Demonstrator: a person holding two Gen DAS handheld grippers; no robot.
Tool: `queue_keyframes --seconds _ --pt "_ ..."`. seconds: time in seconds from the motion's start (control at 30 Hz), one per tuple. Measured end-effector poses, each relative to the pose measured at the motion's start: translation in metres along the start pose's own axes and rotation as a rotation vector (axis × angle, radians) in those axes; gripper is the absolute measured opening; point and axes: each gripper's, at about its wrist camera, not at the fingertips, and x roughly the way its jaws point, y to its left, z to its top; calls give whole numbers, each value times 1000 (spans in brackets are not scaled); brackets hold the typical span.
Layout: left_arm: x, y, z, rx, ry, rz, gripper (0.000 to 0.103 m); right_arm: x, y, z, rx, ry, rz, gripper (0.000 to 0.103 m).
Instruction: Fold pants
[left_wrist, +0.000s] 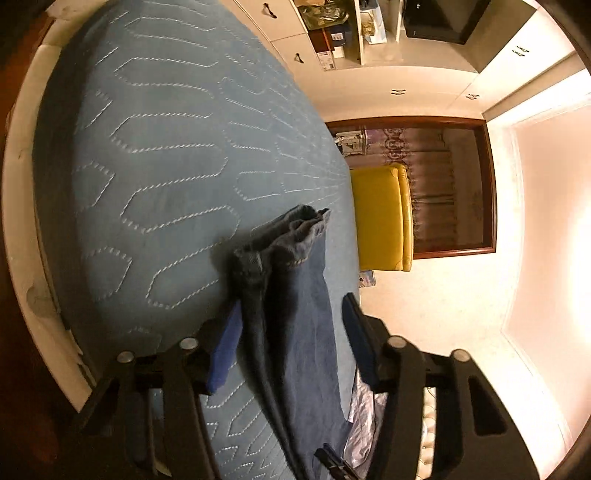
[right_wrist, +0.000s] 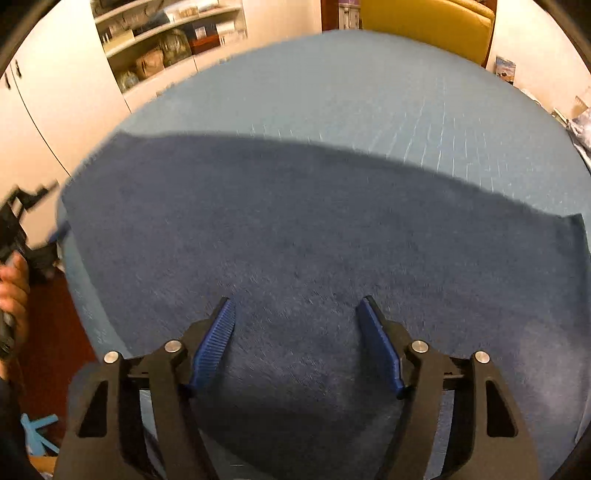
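Both claws stand with their blue-padded fingers spread apart and nothing between the pads. From the left wrist view, the left claw (left_wrist: 291, 314) straddles a narrow run of the pants (left_wrist: 295, 314) without touching them as far as can be told; the dark denim passes between the two fingers and ends beyond them in a bunched, rumpled end with a stitched hem. From the right wrist view, the right claw (right_wrist: 297, 310) hangs wide over a broad, flat spread of the pants (right_wrist: 314, 240), which fills most of the frame.

These pants are dark blue denim, laid across a bed (left_wrist: 166, 147) covered in a lighter blue quilt sewn with pale zigzag stitching. In the right view the cloth lies smooth with a straight far edge and a corner at the right; it is blurred, so finer detail cannot be made out.

At the left edge of the right view, the person's left hand (right_wrist: 13, 291) grips a black handle. A yellow chair (left_wrist: 380, 218) stands past the bed, and open shelves (right_wrist: 166, 40) hold bags and boxes. Their labels are too small and blurred to read.
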Motion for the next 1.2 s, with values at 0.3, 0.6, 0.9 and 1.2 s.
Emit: queue_keyframes --seconds 0.3,0.6,0.9,1.2 --pt "26 -6 -15 2 50 7 36 -4 11 -9 -75 -3 -53 67" --pt "35 -11 0 10 30 32 21 2 12 -7 -67 1 -67 68" --pt "48 -26 -1 75 40 102 27 7 16 -5 -70 3 -87 68" --pt "49 -89 -14 315 -20 334 8 5 15 -1 -51 27 -75 71"
